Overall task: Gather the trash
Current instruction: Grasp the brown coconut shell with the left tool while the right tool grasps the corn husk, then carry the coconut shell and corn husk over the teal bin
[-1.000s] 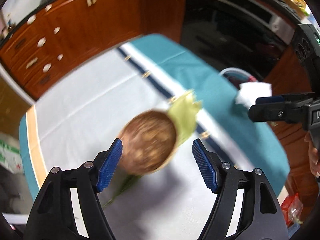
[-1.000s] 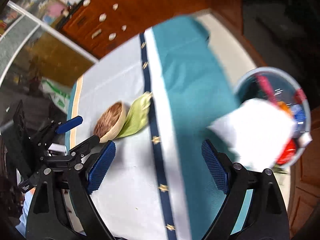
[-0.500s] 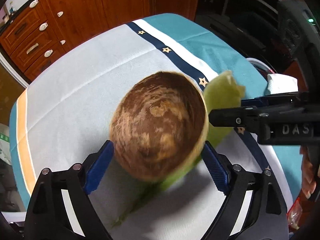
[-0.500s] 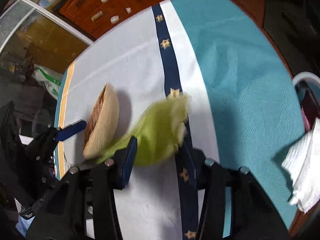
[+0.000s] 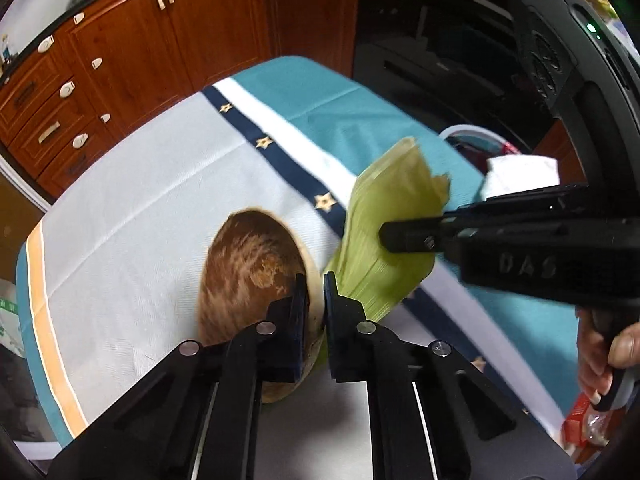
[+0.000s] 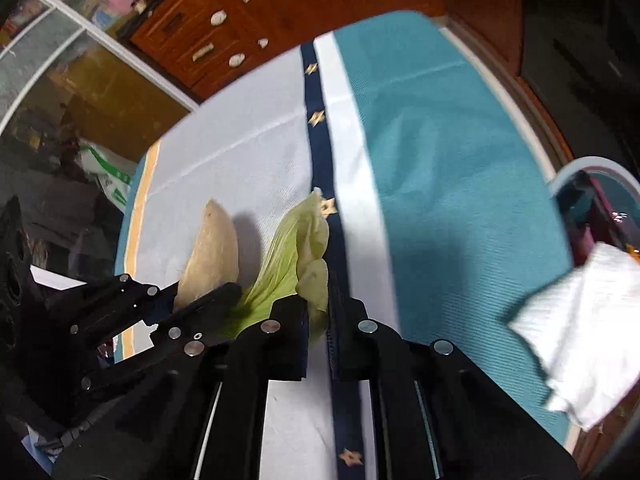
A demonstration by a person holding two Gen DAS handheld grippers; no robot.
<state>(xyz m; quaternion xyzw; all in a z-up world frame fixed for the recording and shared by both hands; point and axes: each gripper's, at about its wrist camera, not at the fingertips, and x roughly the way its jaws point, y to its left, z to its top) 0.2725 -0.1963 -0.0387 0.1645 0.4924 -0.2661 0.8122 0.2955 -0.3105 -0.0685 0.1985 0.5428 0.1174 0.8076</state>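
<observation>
A brown coconut shell half (image 5: 248, 268) rests on the table's cloth (image 5: 152, 184). My left gripper (image 5: 315, 292) is shut on its near rim. A green corn husk (image 5: 386, 232) stands beside the shell; my right gripper (image 6: 318, 312) is shut on it. The shell's pale outside (image 6: 212, 252) and the husk (image 6: 296, 264) show in the right wrist view, with the left gripper (image 6: 192, 304) at lower left. A trash bin (image 6: 592, 184) sits off the table's right edge, with a white tissue (image 6: 580, 336) on it.
The cloth is white with a navy starred stripe (image 5: 304, 168) and a teal band (image 6: 440, 160). Wooden cabinets (image 5: 120, 52) stand behind the table. The bin's rim (image 5: 468, 132) and tissue (image 5: 520, 172) show past the right gripper's finger (image 5: 400, 236).
Both grippers closed: the left went from open around the coconut shell to shut on its rim, the right from open to shut on the corn husk, now raised on edge.
</observation>
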